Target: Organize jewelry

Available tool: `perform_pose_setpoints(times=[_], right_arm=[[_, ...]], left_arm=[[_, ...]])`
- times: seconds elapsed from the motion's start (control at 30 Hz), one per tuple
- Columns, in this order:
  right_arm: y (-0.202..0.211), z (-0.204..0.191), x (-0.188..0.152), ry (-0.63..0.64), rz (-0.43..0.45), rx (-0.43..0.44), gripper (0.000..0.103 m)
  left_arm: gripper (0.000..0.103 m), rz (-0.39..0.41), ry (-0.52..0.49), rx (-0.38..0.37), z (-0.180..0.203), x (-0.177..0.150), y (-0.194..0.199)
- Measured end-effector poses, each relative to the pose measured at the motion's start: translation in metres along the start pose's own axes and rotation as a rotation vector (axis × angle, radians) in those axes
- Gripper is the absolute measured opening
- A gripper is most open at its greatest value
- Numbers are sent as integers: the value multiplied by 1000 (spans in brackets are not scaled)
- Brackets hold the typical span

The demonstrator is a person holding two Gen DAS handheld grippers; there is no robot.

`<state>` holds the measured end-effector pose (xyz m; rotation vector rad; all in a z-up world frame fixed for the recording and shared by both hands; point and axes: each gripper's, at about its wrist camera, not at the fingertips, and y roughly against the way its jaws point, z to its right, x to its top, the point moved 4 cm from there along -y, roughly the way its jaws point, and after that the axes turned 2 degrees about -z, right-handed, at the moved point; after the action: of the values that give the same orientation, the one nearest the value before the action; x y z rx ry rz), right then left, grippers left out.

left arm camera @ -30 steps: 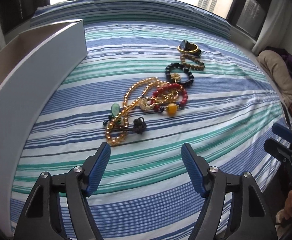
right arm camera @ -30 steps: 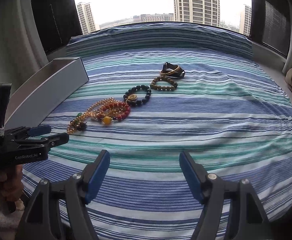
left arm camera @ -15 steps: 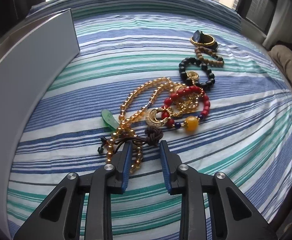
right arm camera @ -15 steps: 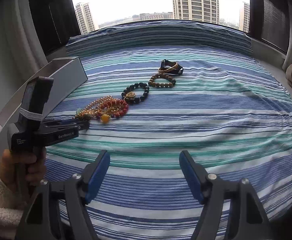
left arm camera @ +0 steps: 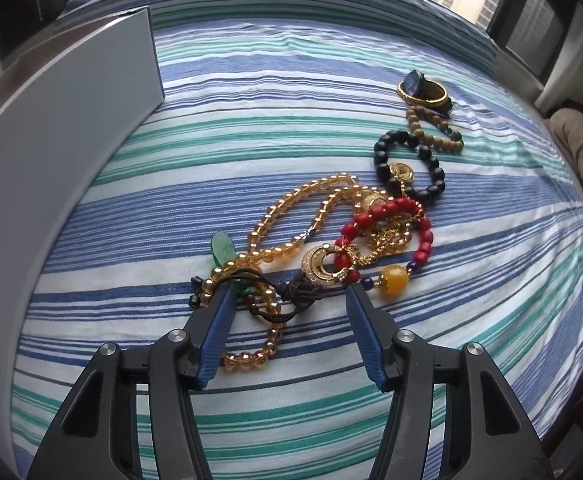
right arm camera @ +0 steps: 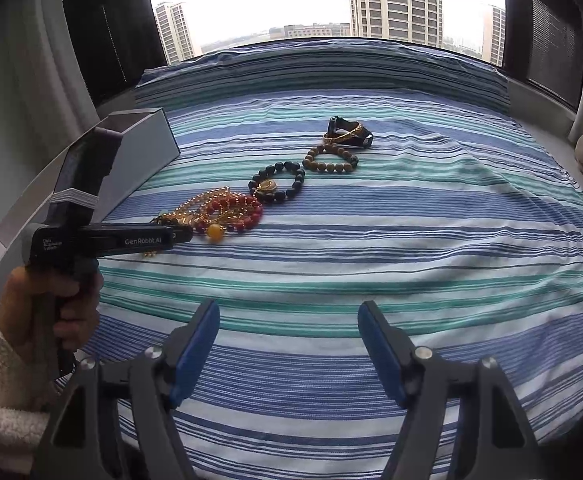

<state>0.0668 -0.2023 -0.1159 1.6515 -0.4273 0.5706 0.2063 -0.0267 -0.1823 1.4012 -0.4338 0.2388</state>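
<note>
Grey box (left arm camera: 63, 128) is set at the left edge of the striped bed (left arm camera: 291, 408). Left gripper (left arm camera: 289, 300) is lowered over the near end of the amber bead necklace (left arm camera: 291, 216), jaws released and straddling its dark cord knot (left arm camera: 303, 292). Red bead bracelet (left arm camera: 395, 224) is seen touching the necklace; black bead bracelet (left arm camera: 411, 164), wooden bead bracelet (left arm camera: 431, 128) and gold bangle (left arm camera: 425, 94) are strung out farther right. Right gripper (right arm camera: 289, 320) is held well apart from the jewelry, jaws released.
</note>
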Motion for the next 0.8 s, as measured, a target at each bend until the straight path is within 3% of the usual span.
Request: perform_pose_setpoints(times=[0.07,0.1,0.13,0.23,0.63,0.8], right_arm=[[-1,-1,0,2,-3,1,73],[-1,-2,0,2,-4,2,73],[-2,-2,-1,3,-6,4,73],[-1,-4,-2,8,-8,6,73],[-2,-3,0,0,-5,0,73],[-1,-6,3,12,0,3,73]], left_arm=[[55,4,5,13,-1,2,-1],[43,9,8,21,-2,3,-1],[24,14,7,22,-4,3,-1],[9,24,38,-24,-12,4,2],[7,89,96,-256,-40,-11,102],[7,61,69,-202,-54,-41,115]])
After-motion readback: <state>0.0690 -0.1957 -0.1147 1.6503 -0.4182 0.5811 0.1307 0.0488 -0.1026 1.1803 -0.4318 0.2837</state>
